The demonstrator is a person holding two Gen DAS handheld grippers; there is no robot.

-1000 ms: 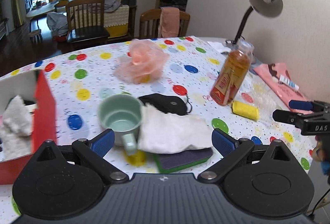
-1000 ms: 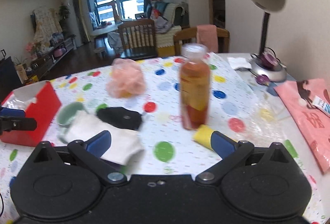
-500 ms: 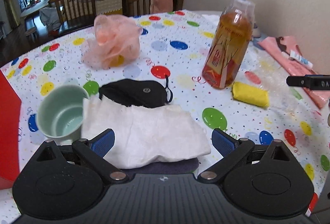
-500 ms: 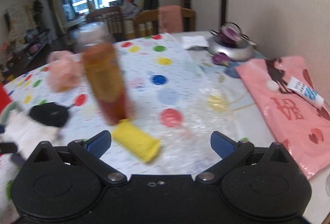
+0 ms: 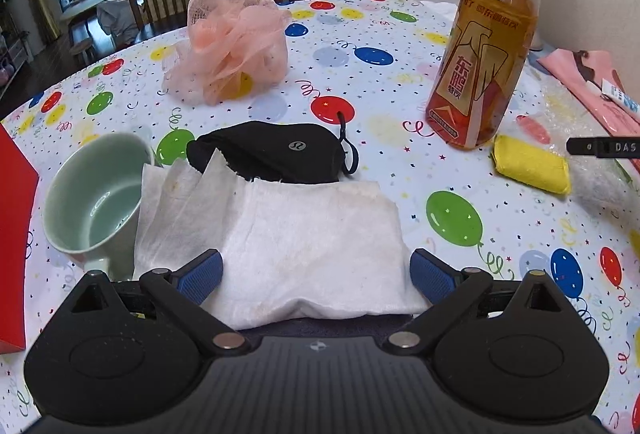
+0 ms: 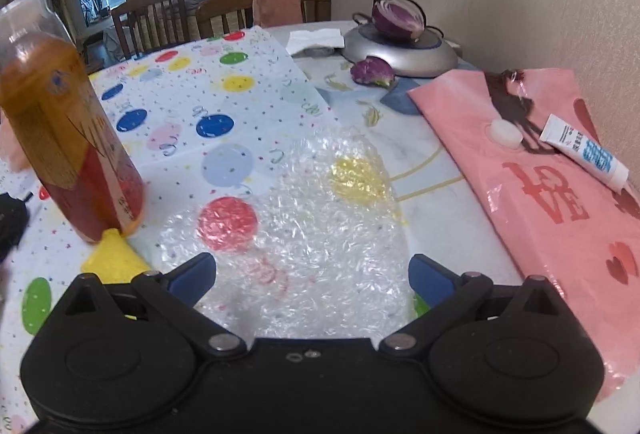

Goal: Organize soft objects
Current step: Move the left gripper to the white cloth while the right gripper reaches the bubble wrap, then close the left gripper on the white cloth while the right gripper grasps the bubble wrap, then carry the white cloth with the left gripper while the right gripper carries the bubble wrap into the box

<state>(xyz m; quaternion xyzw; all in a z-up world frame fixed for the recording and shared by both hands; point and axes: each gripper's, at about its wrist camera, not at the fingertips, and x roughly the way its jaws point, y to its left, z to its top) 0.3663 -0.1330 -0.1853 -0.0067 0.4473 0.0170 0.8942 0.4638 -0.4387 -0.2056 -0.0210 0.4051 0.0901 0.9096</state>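
Note:
A folded white cloth lies on the balloon-print tablecloth, between the open jaws of my left gripper; a dark pad shows under its near edge. Behind it lie a black eye mask and a pink mesh bath pouf. A yellow sponge lies by the tea bottle; the sponge also shows in the right wrist view. My right gripper is open over a sheet of bubble wrap, its tip visible in the left wrist view.
A pale green mug stands left of the cloth, beside a red box. A pink bag with a small tube lies at the right. A lamp base with a purple onion stands at the back.
My left gripper has moved forward and down over the white cloth. My right gripper has swung right, from the bottle and sponge to the bubble wrap.

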